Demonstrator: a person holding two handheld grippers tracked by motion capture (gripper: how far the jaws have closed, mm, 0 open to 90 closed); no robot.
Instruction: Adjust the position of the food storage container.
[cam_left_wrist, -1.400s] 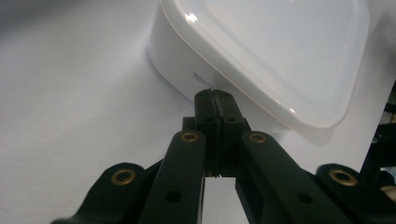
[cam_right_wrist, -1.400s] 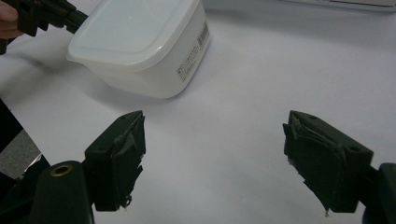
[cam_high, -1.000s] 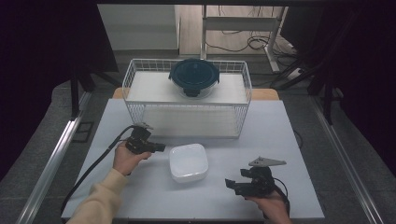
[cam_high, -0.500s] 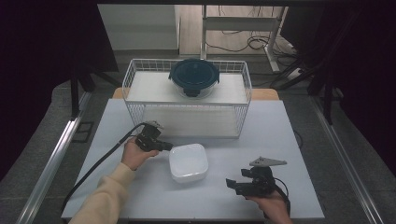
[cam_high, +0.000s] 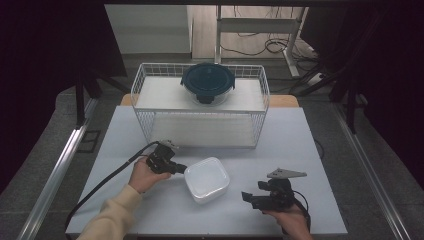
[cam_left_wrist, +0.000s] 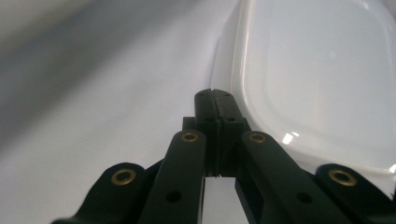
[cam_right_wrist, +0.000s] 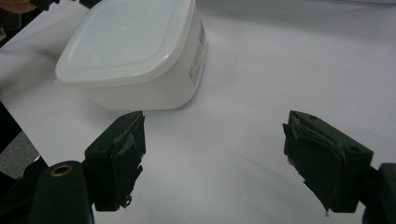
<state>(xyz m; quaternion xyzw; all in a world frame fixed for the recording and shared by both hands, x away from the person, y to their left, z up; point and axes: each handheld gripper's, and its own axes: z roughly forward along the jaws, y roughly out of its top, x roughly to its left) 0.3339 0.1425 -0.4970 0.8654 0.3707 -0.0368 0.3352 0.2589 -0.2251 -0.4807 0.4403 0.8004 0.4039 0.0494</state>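
While you are working the white tub, these lines are applying:
Left gripper (cam_high: 179, 168): you are pressing its fully closed, empty jaws against the tub (cam_high: 207, 179) at its 9 o'clock edge.
Right gripper (cam_high: 248, 198): you are holding it wide open and empty, at the tub's 4 o'clock.
Tub: sitting lidded on the table (cam_high: 300, 150), at 6 o'clock from the wire basket (cam_high: 200, 122).
Risk: pushing low is probably going to skid or tip the tub.

White container (cam_left_wrist: 322, 79) cut off by left gripper view's edges

Left gripper (cam_high: 179, 168): moved right across the table, closed tips now just beside white lidded container (cam_high: 207, 179), at its left edge.
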